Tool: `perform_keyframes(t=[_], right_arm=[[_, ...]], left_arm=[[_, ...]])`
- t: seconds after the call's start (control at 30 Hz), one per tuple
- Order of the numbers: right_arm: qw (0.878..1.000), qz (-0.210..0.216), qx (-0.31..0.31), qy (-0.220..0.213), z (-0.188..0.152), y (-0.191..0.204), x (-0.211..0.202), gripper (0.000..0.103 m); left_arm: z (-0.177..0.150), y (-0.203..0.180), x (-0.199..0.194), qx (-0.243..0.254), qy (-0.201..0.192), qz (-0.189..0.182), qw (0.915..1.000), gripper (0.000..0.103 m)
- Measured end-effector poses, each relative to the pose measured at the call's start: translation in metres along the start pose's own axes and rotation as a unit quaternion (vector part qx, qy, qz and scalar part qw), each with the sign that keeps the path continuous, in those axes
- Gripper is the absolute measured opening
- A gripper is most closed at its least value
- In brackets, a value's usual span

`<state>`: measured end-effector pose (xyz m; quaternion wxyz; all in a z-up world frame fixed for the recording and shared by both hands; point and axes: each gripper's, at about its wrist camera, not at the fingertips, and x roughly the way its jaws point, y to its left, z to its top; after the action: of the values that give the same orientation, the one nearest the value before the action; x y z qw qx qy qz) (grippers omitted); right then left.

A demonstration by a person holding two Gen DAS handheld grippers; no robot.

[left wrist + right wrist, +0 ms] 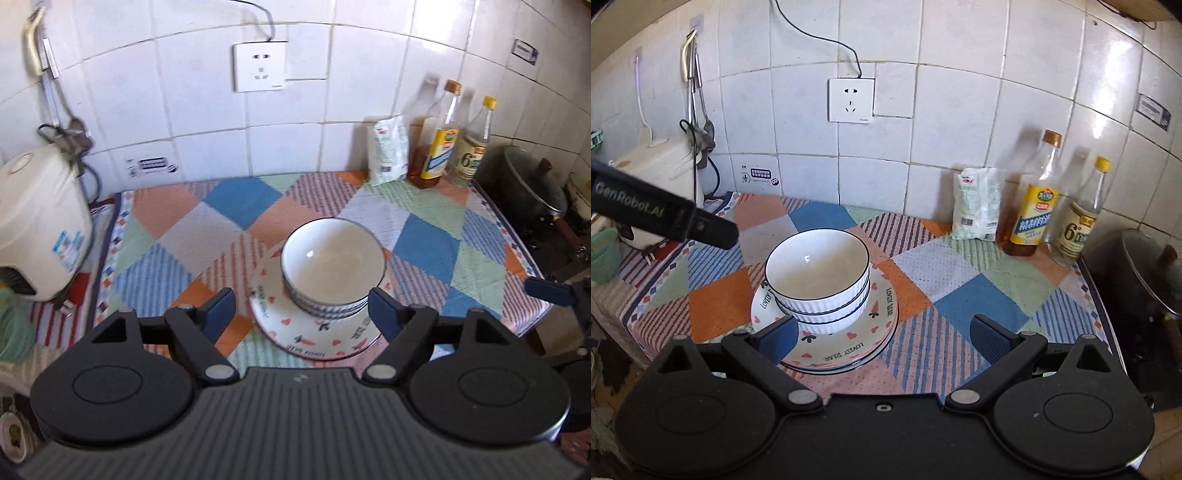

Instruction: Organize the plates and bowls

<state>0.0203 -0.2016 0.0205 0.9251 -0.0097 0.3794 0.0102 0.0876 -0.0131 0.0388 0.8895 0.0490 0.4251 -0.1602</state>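
Note:
A stack of white ribbed bowls with thin blue rims (332, 266) (816, 266) sits on stacked plates printed with hearts and carrots (314, 332) (849, 343), in the middle of the patchwork cloth. My left gripper (303, 308) hangs above the near side of the stack, jaws wide apart, its blue pads clear of the dishes. My right gripper (884, 336) is open too, with its left pad over the plates' near left edge and nothing between the pads. One finger of the right gripper (550, 291) shows at the right edge of the left wrist view. The left gripper's finger (713, 229) crosses the right wrist view at left.
The patchwork cloth (184, 229) covers the counter. A white rice cooker (40, 229) stands at left. A white bag (389, 151) and two bottles (439, 147) (469, 155) line the tiled back wall. A dark pot with a glass lid (532, 188) sits at right.

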Motion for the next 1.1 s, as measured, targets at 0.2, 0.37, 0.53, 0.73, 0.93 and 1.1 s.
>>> perform_keyframes(t=[0.2,0.37,0.53,0.73,0.93,1.1], right_arm=[[0.999,-0.039,0.025,0.016,-0.005,0.001,-0.018,0.101],[0.998,-0.057,0.03,0.019,-0.008,-0.001,-0.029,0.101],[0.997,-0.061,0.048,0.021,-0.01,-0.006,-0.039,0.101],[0.997,-0.066,0.035,0.015,-0.011,-0.006,-0.053,0.101],[0.998,-0.057,0.039,0.005,-0.02,-0.002,-0.063,0.101],[0.998,-0.045,0.047,-0.006,-0.027,-0.002,-0.066,0.101]], left_arm=[[-0.013,0.001,-0.019,0.01,-0.008,0.012,0.9999,0.078],[-0.022,-0.006,-0.031,0.013,-0.007,0.034,0.9993,0.078],[-0.03,-0.015,-0.044,0.001,-0.009,0.025,0.9997,0.078],[-0.04,-0.02,-0.054,-0.013,-0.015,0.031,0.9993,0.08],[-0.055,-0.022,-0.057,-0.014,-0.035,0.036,0.9987,0.095],[-0.065,-0.024,-0.053,-0.012,-0.03,0.042,0.9986,0.098]])
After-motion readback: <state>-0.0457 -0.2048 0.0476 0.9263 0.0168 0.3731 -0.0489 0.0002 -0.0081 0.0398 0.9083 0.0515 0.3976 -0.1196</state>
